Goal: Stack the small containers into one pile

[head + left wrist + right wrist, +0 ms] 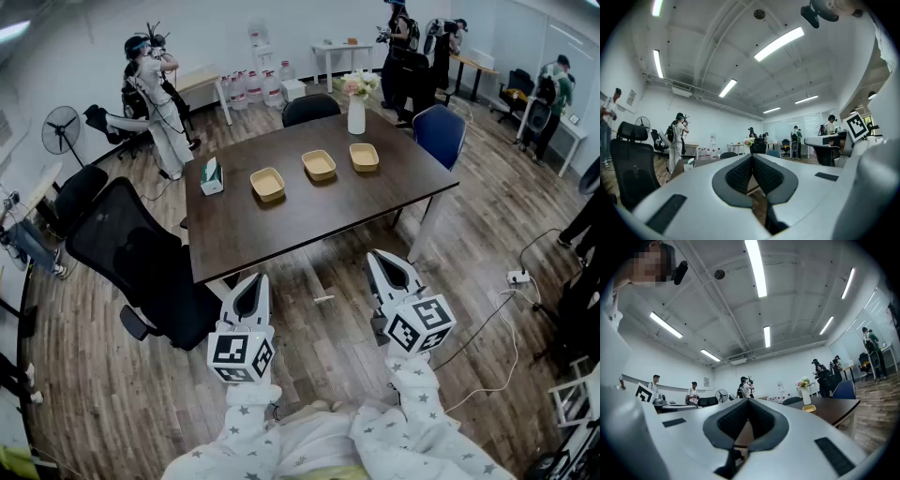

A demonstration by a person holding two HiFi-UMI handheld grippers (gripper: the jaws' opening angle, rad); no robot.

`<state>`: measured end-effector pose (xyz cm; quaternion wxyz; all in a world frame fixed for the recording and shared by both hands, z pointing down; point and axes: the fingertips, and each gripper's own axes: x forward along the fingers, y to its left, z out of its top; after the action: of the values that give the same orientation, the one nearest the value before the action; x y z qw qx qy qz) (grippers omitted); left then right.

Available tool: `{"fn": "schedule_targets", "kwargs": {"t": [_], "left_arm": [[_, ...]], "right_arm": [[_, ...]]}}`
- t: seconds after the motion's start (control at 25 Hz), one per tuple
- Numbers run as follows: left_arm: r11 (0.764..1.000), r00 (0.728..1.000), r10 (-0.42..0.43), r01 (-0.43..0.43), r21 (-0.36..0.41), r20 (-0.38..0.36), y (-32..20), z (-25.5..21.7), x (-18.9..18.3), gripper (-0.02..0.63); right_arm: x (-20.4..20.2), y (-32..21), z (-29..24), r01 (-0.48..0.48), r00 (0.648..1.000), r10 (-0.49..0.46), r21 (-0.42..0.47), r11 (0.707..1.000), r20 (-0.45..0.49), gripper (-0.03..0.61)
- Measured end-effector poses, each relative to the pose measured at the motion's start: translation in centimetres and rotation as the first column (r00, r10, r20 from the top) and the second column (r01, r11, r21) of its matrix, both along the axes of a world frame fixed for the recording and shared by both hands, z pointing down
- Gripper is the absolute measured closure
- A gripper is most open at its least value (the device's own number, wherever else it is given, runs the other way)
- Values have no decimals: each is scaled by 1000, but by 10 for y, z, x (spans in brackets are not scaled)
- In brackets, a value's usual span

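Note:
Three small tan square containers stand in a row on the dark table (pixel 281 225): the left container (pixel 267 183), the middle container (pixel 319 164) and the right container (pixel 364 156). Both grippers hang low in front of the table's near edge, well short of the containers. My left gripper (pixel 249 284) is shut with nothing in it; its tips (pixel 752 157) meet. My right gripper (pixel 384 260) is shut and empty too, tips (pixel 747 401) together. The right gripper view catches one container (pixel 809 408) at the table's edge.
A tissue box (pixel 212 176) sits at the table's left end and a white vase of flowers (pixel 356 108) at its far side. A black office chair (pixel 141 258) stands left of the table, a blue chair (pixel 439 133) at the far right. Several people stand at the back.

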<state>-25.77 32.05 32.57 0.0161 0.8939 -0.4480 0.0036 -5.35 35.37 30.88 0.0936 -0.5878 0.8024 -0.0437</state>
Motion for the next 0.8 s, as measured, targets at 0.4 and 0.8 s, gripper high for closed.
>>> {"fn": "schedule_targets", "kwargs": {"t": [0.4,0.8], "left_arm": [[1000,1000,-5,5,-7,2,0,3,5,589],[999,1000,-28,28,-27,2,1,14,13,589]], "right_arm": [[3,-2,0,24,999,-24,4,1000,25,557],[12,-10,11,50,998,-49,-18,999,42,557]]}}
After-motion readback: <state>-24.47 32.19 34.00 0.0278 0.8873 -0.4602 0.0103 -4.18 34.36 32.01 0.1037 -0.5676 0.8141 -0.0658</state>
